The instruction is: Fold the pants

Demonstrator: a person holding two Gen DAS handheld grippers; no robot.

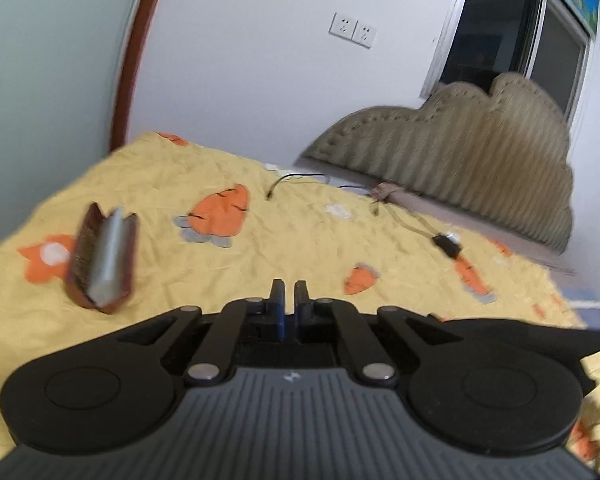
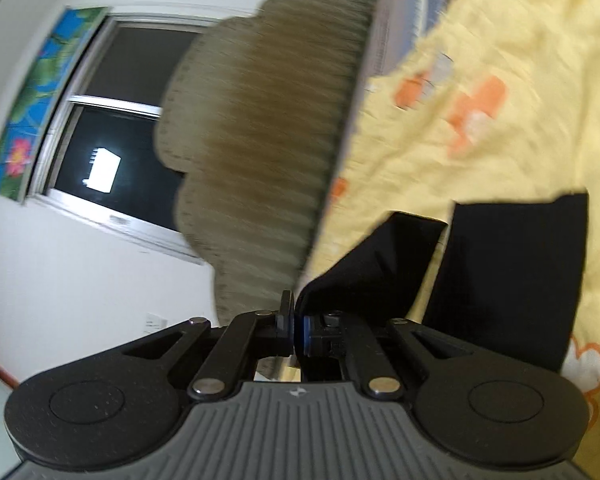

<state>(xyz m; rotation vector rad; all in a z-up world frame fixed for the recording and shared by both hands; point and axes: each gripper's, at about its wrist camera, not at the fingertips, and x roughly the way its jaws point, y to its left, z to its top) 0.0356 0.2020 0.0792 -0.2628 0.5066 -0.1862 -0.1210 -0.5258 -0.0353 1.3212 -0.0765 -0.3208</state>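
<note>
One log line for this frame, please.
right gripper: shut on black pants | left gripper: nearly closed, empty | pants lifted off bed

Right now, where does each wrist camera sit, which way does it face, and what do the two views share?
Left wrist: behind the left claw, nearly level over the yellow carrot-print bedspread toward the headboard; jaws almost closed, apparently empty.
Right wrist: behind the right claw, rolled sideways, facing headboard and window; jaws pinch the black pants.
Shared: bedspread, headboard, window, white wall.
</note>
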